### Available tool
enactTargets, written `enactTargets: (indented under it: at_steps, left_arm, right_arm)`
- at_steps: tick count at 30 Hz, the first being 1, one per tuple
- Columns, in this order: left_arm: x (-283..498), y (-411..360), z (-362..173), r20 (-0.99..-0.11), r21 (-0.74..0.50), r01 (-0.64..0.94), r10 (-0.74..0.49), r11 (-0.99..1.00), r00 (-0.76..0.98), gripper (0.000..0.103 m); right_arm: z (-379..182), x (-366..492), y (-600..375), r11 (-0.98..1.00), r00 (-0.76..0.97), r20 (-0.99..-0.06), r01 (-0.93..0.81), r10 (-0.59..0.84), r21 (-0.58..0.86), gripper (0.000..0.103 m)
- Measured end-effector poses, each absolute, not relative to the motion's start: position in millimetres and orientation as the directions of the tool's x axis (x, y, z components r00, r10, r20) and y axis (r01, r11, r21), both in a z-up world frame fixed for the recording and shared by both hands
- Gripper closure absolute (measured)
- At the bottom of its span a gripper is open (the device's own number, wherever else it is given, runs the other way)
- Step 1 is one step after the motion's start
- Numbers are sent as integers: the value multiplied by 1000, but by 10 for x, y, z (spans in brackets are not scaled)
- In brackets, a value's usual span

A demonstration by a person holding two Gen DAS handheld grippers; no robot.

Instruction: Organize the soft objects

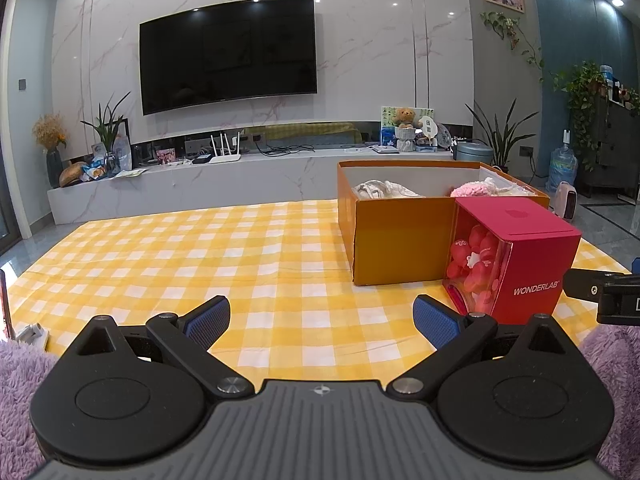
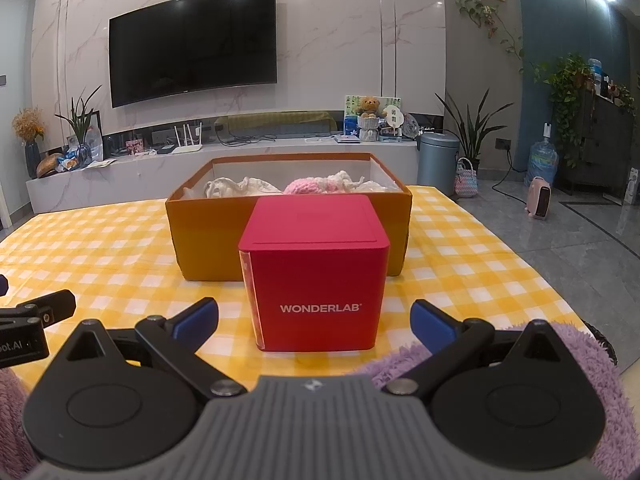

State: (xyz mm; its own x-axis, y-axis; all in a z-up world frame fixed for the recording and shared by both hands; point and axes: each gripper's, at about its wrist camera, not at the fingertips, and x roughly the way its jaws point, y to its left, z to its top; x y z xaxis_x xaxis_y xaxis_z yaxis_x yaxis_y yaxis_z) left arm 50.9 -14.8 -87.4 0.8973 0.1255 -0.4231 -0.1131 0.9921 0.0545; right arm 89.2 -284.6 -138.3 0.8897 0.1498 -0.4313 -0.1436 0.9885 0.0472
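While everything sits on a yellow-and-white checked cloth [image 1: 280, 248] spread over the floor, the room behind is a normal living room: marble wall, big dark TV [image 1: 228, 54], a long low ledge [image 1: 192, 184] cluttered with a router, cables and a little teddy bear [image 2: 368, 107], plus houseplants and a water jug [image 2: 541, 162] off to the side. On the cloth there's an orange cardboard box [image 2: 208, 236] with the soft stuff already in it, some cream knitted pieces [image 2: 236, 187] on one side and a pink fluffy thing [image 2: 305, 186] next to them. A red WONDERLAB cube box [image 2: 320, 276] stands right up against the front of the orange box, so it blocks part of that wall. Both tools are hanging low over the cloth with nothing in them: the left gripper [image 1: 322, 316] has its blue pads spread wide over bare checks, and the right gripper [image 2: 315, 318] is spread wide too, with the red cube just ahead between the fingers but not touched. Fuzzy purple fabric [image 2: 576, 364] creeps in at the bottom edges of both views. Only the left wrist view shows the cube's clear side with red round pieces [image 1: 478, 260] inside, and the other tool poking in from the right; the right wrist view gets the grey bin [image 2: 438, 158] and a small pink heater [image 2: 539, 197].
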Motion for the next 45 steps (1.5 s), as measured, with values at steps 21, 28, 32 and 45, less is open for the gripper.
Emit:
enactTargets:
  at_steps: [21,28,32,45]
  left_arm:
    - [488,-160,-883,-436,35,-129,131,991,890,0]
    - [471,-171,-875,-449,14,-126,119,992,886,0]
    - [469,-171,-876,-456,2,-128,115,992,883,0]
    - [463,-195,-863,-454,-4,-120,105,993,885,0]
  right_arm:
    - [-1383,891,-2842,989,889,-433,-143,150,48,3]
    - [-1379,893,-2841,989,889,-433,-143,149,47,3]
    - [-1378,893,-2840,989,889,-434,-143,149,47,3]
    - [-1382,890,-2839,989,888,-435,-143,149,47,3]
